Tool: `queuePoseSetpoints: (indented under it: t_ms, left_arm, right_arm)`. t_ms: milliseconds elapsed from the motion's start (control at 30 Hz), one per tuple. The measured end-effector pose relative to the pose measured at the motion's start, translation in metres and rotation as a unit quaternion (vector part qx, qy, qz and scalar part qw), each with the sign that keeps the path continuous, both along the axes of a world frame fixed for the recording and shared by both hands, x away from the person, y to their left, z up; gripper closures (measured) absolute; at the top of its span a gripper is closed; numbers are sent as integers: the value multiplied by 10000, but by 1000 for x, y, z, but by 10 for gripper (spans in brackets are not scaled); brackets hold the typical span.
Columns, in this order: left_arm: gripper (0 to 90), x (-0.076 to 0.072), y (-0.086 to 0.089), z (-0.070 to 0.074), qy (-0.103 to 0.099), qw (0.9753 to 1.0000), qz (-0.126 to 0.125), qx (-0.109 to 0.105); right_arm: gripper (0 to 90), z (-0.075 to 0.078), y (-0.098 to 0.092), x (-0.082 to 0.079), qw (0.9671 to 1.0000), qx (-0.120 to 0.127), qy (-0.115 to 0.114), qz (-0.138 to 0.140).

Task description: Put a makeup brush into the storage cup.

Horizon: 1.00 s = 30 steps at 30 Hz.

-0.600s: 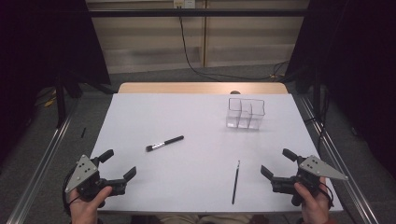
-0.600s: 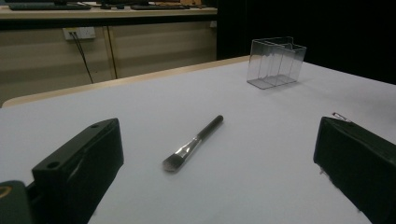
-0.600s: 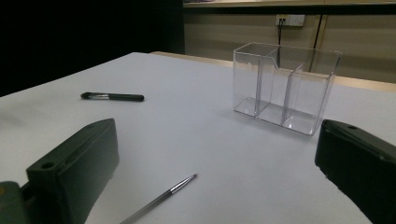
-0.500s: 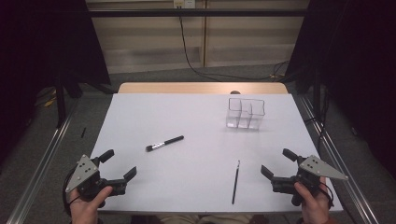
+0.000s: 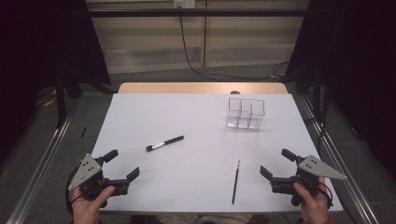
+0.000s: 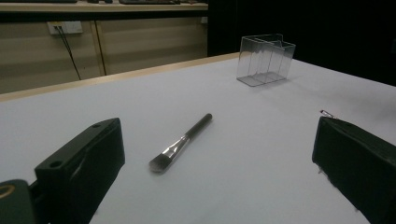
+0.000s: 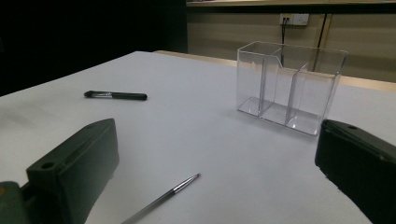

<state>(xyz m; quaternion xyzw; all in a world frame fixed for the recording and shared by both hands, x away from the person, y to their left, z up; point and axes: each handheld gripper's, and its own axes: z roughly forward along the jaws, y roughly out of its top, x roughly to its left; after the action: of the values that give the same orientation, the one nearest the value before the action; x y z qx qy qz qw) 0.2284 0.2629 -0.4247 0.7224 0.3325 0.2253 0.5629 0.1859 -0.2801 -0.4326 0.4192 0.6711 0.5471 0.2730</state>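
Note:
A black-handled flat makeup brush (image 5: 164, 143) (image 6: 183, 140) (image 7: 115, 95) lies on the white table left of centre. A thin dark brush (image 5: 235, 181) (image 7: 161, 199) lies near the front, right of centre. A clear plastic organiser (image 5: 245, 112) (image 6: 265, 59) (image 7: 290, 87) with upright compartments stands empty at the back right. My left gripper (image 5: 122, 164) rests open at the front left corner, held by a hand, nothing between its jaws. My right gripper (image 5: 277, 163) rests open at the front right, also empty.
The white table top (image 5: 196, 121) has a wooden strip (image 5: 201, 87) along its far edge. Metal rails (image 5: 42, 161) run along both sides on the floor. A cable (image 5: 187, 46) hangs down the back wall.

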Motion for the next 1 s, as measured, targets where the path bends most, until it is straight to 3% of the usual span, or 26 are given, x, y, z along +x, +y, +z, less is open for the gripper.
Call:
queuePoseSetpoints:
  t_ms: [133,300,433,1000]
  left_arm:
    - [24,3,-4,1,66,9999,38,69]
    - [27,7,-9,7,28,9997,-100,199]
    - [27,12,-11,10,-4,9999,-138,100]
    - [27,38,-34,23,-182,9995,-272,23]
  right_arm:
    - [0,0,0,0,10000,2,5,19]
    - [0,0,3,0,10000,-4,14,32]
    - [0,0,4,1,10000,-17,10,46]
    - [0,0,4,1,10000,41,5,69]
